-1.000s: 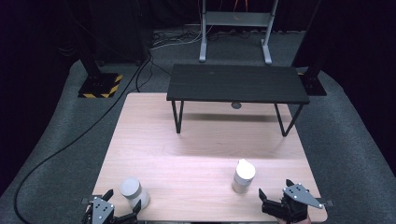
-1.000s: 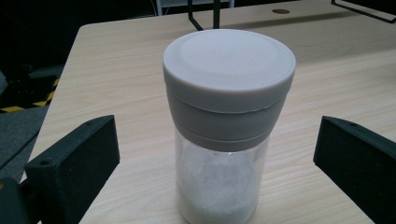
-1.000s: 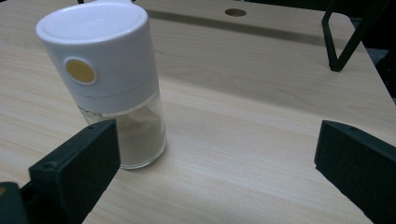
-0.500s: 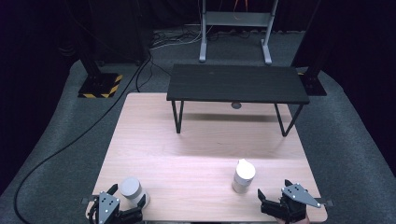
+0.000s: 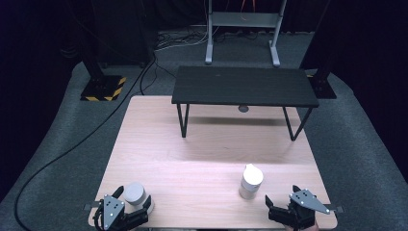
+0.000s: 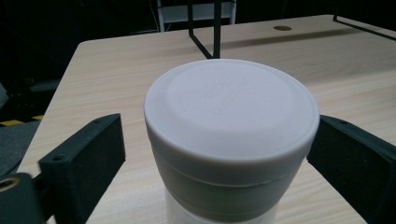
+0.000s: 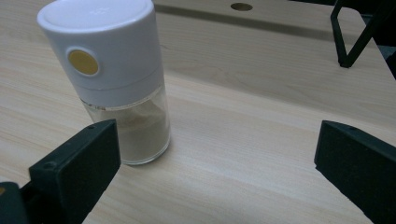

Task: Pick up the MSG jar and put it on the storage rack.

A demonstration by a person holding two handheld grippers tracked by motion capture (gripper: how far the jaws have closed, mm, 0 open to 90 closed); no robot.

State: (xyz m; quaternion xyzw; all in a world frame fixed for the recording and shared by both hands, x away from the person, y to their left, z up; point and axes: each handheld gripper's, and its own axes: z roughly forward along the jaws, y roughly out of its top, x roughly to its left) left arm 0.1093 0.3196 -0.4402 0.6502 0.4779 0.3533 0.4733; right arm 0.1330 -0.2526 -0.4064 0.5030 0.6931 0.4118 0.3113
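the grey-lidded jar [image 6: 231, 140] stands upright between the jaws of the left gripper [image 5: 126, 211], which have just been closing on it; the right pad seems to touch, the left stands apart, so no grip yet. the right gripper [image 7: 224, 158] is released, with the white shaker [image 7: 112, 79] ahead near its left jaw. pale wooden counter [image 5: 192, 159], a black shelf [image 5: 243, 86] at its far end, dark room.

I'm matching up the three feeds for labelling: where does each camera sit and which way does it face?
High view: above the near table edge, looking forward and down on the wooden table; left gripper and right gripper show.
Left gripper view: on that gripper, facing the grey-lidded jar between its jaws, which have been closing.
Right gripper view: on that gripper, facing the white-capped shaker.
Shared: the black rack.
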